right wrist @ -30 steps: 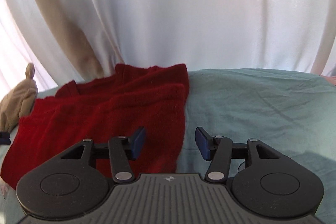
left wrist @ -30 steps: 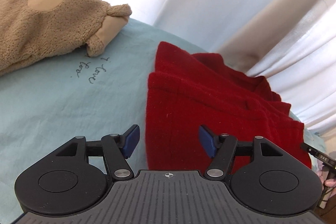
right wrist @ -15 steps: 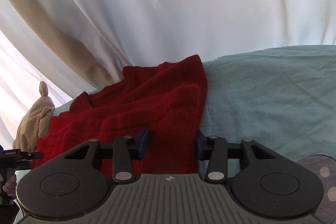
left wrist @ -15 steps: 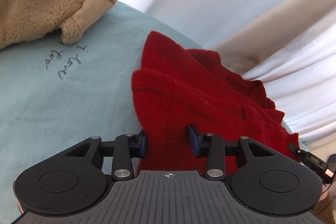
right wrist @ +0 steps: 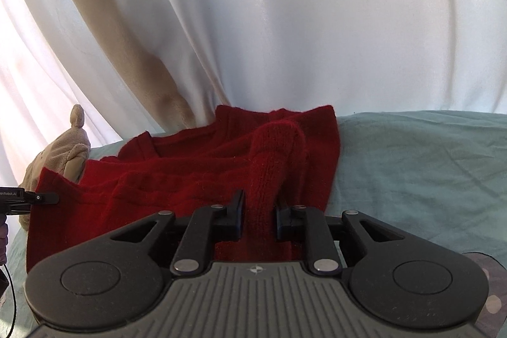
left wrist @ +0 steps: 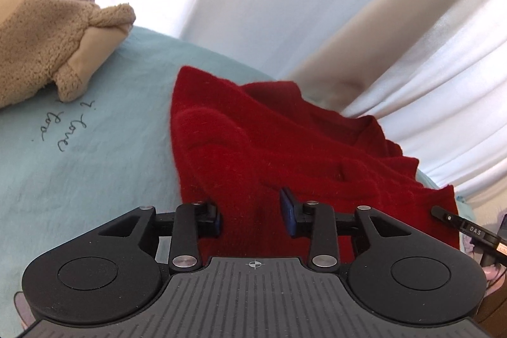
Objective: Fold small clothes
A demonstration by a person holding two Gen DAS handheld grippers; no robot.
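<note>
Red sweater (left wrist: 317, 154) lies on teal sheet (left wrist: 95, 148), far side by curtain, sleeves prob. already folded in. L gripper (left wrist: 252, 216) and R gripper (right wrist: 258, 214) each clamp its near hem, cloth bunched between fingers. Left: bottom-to-top fold, then smoothing. Plush (left wrist: 41, 30) far left.

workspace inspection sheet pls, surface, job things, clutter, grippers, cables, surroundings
surface: light teal sheet with handwritten lettering, lightly wrinkled.
job's things: red knit garment, partly folded and bunched.
clutter: tan plush toy lying on the sheet, apart from the garment.
grippers: left gripper has garment fabric between its fingers, jaws fairly wide; right gripper is pinched on a raised fold.
cables: thin dark cable at the right view's left edge.
surroundings: white curtain behind.
</note>
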